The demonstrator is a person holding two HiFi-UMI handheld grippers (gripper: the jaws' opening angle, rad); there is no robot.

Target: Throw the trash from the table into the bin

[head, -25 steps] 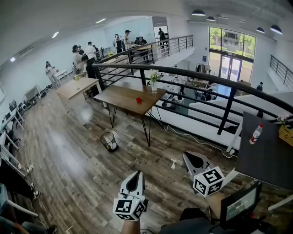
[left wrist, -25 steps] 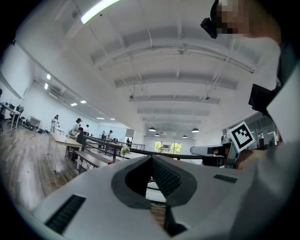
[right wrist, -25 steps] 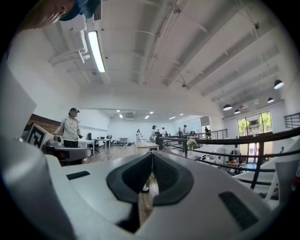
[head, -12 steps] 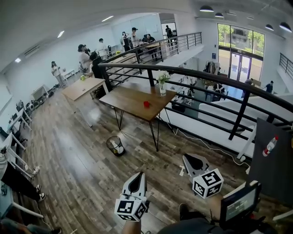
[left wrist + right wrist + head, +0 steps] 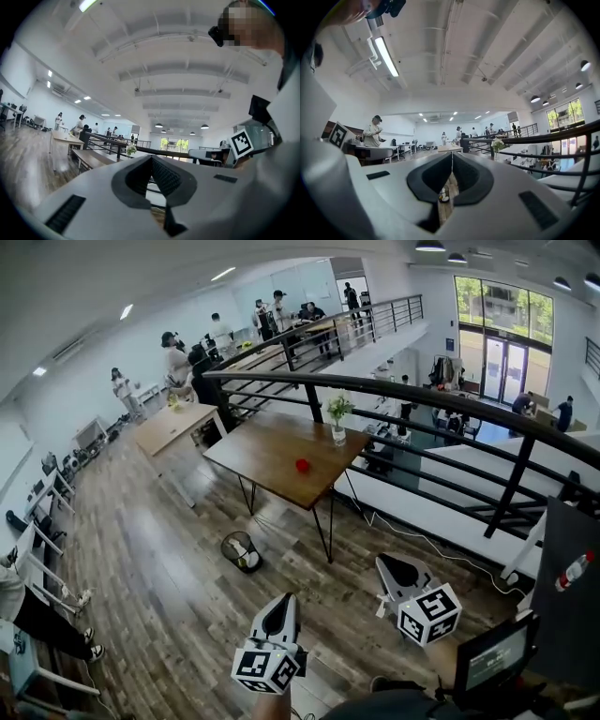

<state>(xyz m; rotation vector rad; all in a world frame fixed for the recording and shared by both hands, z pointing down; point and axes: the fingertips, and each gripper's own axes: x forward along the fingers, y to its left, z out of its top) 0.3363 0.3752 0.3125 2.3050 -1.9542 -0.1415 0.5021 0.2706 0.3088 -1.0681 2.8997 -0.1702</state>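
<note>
Trash (image 5: 302,465): red, too small to identify | bin (image 5: 242,551): contents unclear

This is a big open-plan office on a loft level. A plank floor (image 5: 159,577) runs the whole length. At centre frame a wooden bench (image 5: 272,451) on thin black legs carries a vase of flowers (image 5: 338,418), and a paler desk (image 5: 169,423) sits behind it. Small groups of people (image 5: 176,357) stand about at the upper left. A black railing (image 5: 422,395) curves across the upper right, overlooking a lower floor of workstations (image 5: 394,427) and tall glass doors (image 5: 497,348). Strip lights (image 5: 223,274) and pendant lamps (image 5: 431,246) line the white ceiling.
</note>
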